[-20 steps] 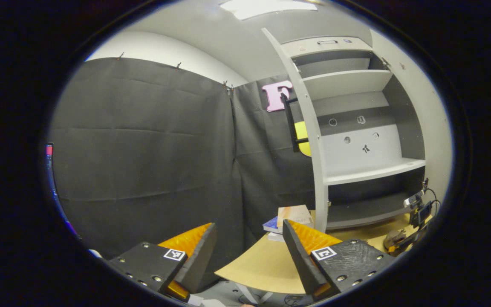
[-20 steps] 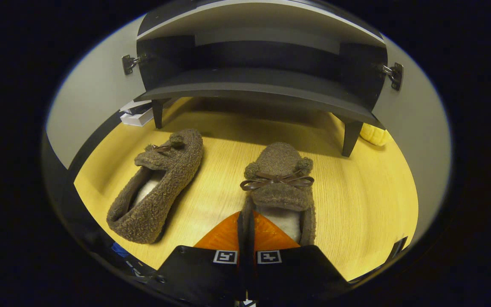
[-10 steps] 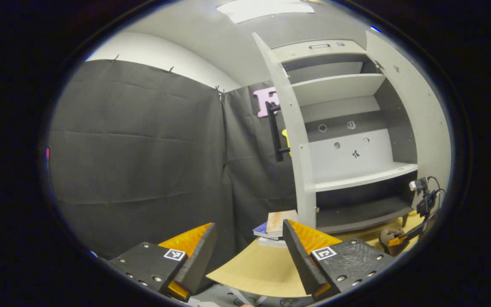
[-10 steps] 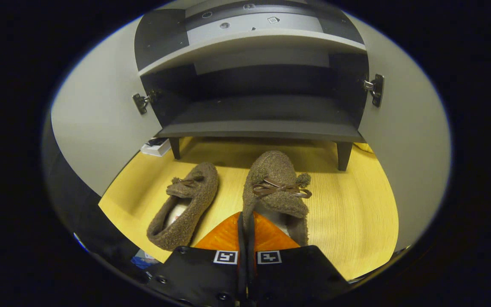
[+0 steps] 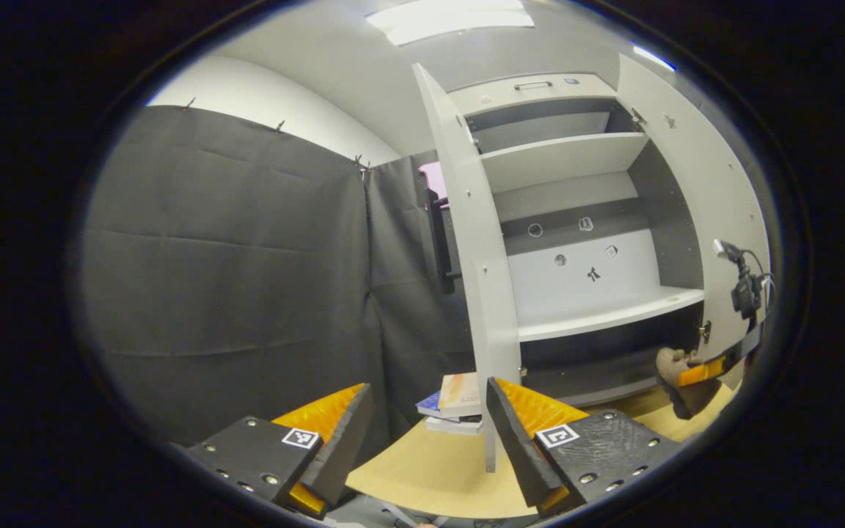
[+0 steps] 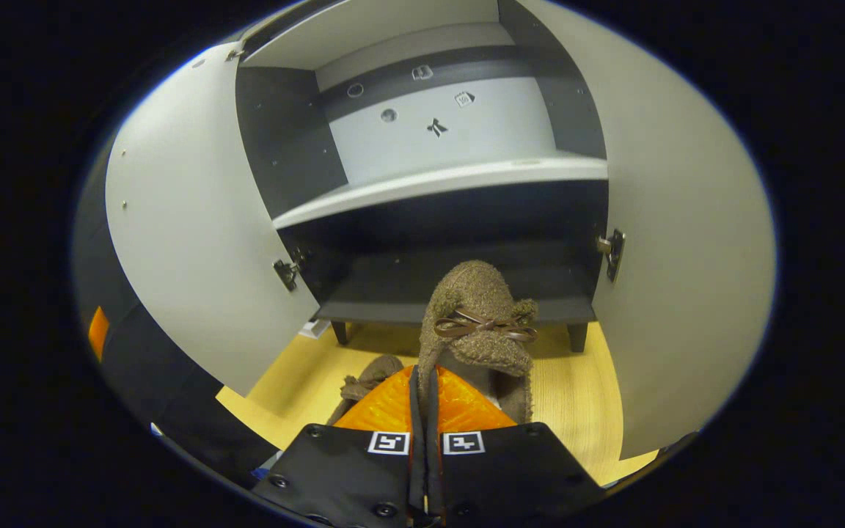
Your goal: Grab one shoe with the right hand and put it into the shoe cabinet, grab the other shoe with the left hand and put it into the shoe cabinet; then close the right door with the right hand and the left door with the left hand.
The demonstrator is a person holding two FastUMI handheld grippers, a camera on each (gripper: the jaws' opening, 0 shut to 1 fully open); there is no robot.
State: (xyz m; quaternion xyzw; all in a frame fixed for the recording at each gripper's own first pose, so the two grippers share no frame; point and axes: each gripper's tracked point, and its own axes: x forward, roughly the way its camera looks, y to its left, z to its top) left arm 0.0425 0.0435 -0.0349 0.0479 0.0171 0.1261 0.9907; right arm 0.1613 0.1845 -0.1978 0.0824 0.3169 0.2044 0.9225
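1. The shoe cabinet (image 6: 422, 220), both doors open, now looms nearer at 12 o'clock.
2. The right gripper (image 6: 422, 381), fingers clamped on the fuzzy brown slipper (image 6: 475, 315), has lifted it off the surface (image 6: 576, 396) toward the bottom shelf (image 6: 393, 286); placing comes next.
3. The other slipper (image 6: 367, 378) lies below at 7 o'clock.
4. The left gripper (image 5: 426, 411) hangs with fingers apart, empty.

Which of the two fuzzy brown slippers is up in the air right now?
The slipper with the bow, pinched at its heel edge by the right gripper, is lifted before the cabinet's bottom shelf. The other slipper lies on the wooden floor.
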